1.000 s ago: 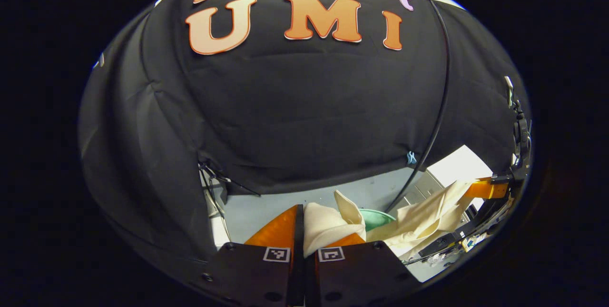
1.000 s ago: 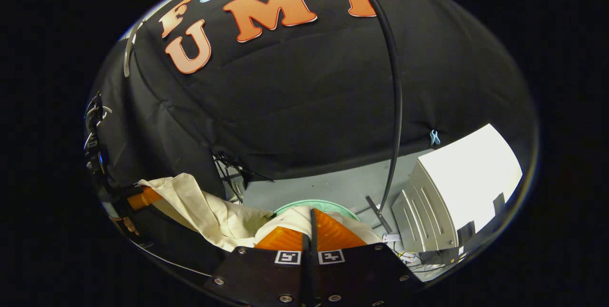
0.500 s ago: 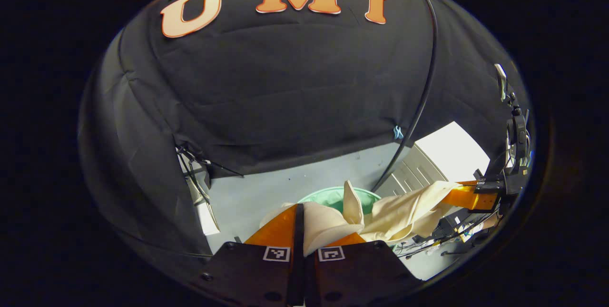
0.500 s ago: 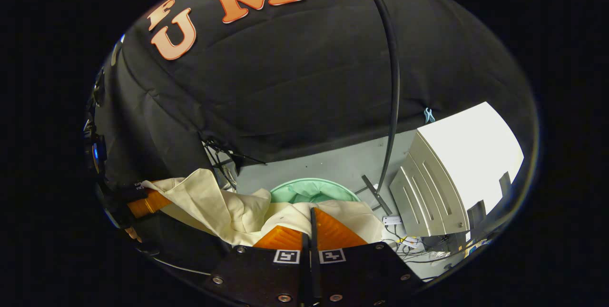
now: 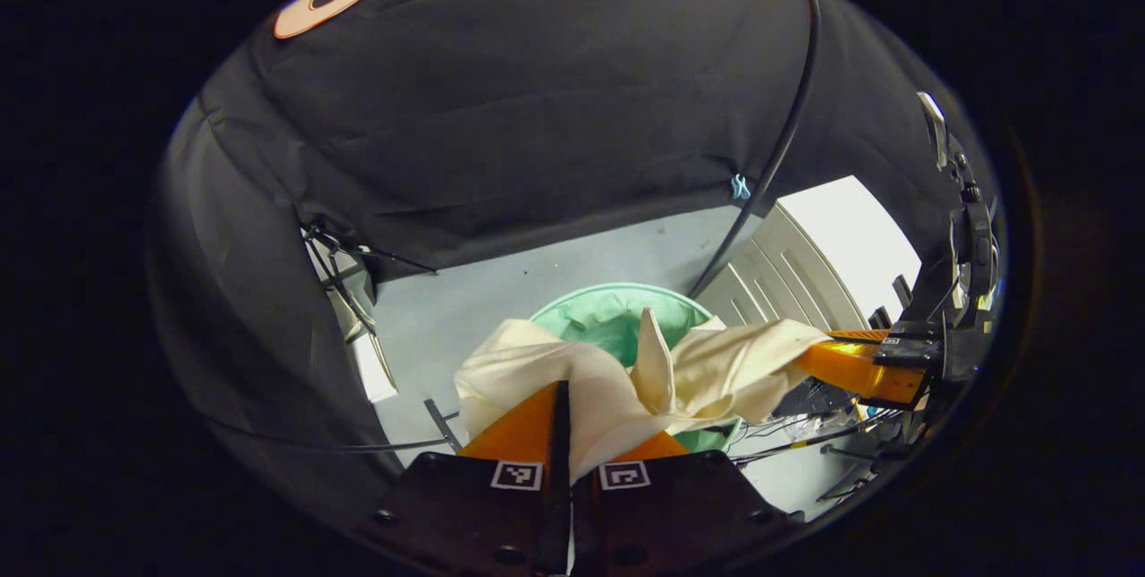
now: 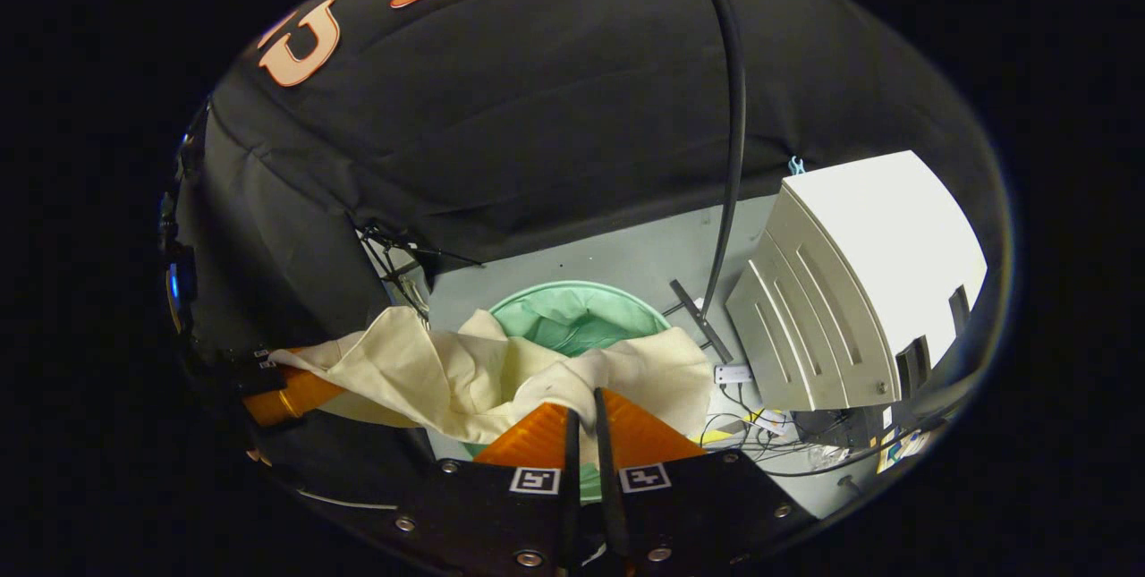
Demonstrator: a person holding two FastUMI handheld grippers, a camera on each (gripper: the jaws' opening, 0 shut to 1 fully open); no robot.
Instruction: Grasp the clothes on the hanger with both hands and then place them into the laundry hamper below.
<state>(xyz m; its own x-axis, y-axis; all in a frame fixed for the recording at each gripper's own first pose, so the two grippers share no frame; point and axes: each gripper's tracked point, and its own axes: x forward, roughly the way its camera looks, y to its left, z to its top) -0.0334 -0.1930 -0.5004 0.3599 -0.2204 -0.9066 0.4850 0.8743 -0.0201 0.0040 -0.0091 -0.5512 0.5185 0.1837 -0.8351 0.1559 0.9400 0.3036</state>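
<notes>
Nearest me, my left gripper (image 5: 565,420) is clamped on one end of the cream garment (image 5: 617,380) and my right gripper (image 6: 583,420) is pinched tight on the other end, so the cloth sags between them just above the green laundry hamper (image 6: 572,313). Beyond the hamper a black cable (image 6: 733,130) drops down the booth wall to a floor bracket, and a white cabinet (image 6: 850,291) stands to the right with loose wires, I think, tangled at its foot.

Cream clothes (image 5: 572,380), plain; mint-green laundry hamper (image 6: 572,318); pale grey floor (image 5: 465,318); white cabinet (image 6: 859,282).
</notes>
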